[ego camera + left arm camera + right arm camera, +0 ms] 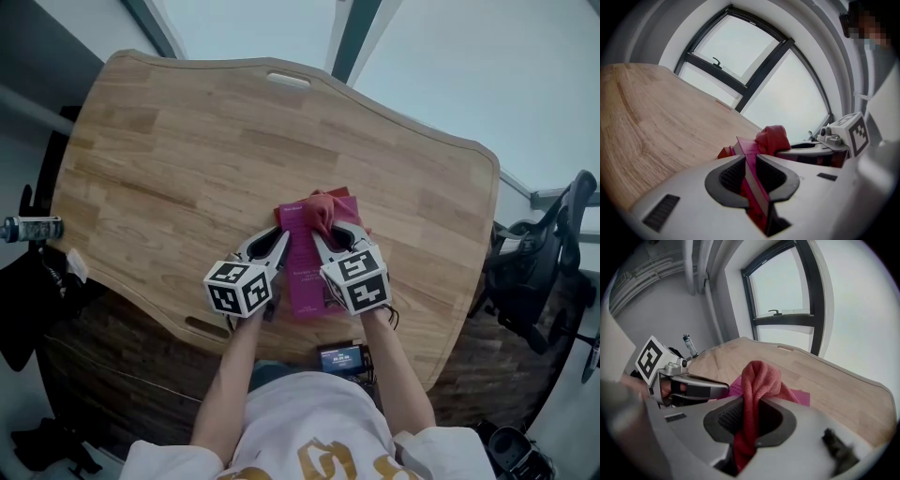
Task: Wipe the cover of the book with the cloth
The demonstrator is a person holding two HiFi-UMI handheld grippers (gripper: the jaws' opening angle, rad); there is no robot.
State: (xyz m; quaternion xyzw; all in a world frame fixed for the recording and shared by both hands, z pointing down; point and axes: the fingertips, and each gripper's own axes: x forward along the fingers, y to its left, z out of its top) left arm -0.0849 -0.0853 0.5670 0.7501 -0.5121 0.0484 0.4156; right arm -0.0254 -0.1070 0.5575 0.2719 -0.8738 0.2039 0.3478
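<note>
Book [305, 267], thin, magenta cover, on the wooden bench [187, 159] near the person's edge, about mid-width. Looks light and fairly stiff; the cover seems smooth, so likely to slide on the wood under a wiping push unless pinned. Best hold is a side edge, leaving the cover face bare.

Left gripper [274, 246] has exactly that hold. In its own view, its fingers are closed on the book's [752, 178] left edge, the thin board running straight between the pads. Cannot tell whether that edge is lifted off the wood.

Cloth [323, 208], red, soft and limp, bunched into a wad. Right gripper [337, 239] has its fingers clamped on a fold of the cloth [757, 380], and the loose end bulges out past the tips. It sits over the far end of the cover. Such a wad would drag rather than glide; light pressure is advisable.

The two grippers lie side by side and close, with the book's strip of cover between them. The left one is the nearest thing in the way of a sideways stroke.

Around:
- A small device [342, 357] sits at the near bench edge, just beside the book's near end.
- A spray can [28, 228] is off to the left, well apart.
- An office chair [553, 253] stands to the right.
- A slot [288, 80] is cut in the far edge.
- A window [787, 291] lies beyond.
</note>
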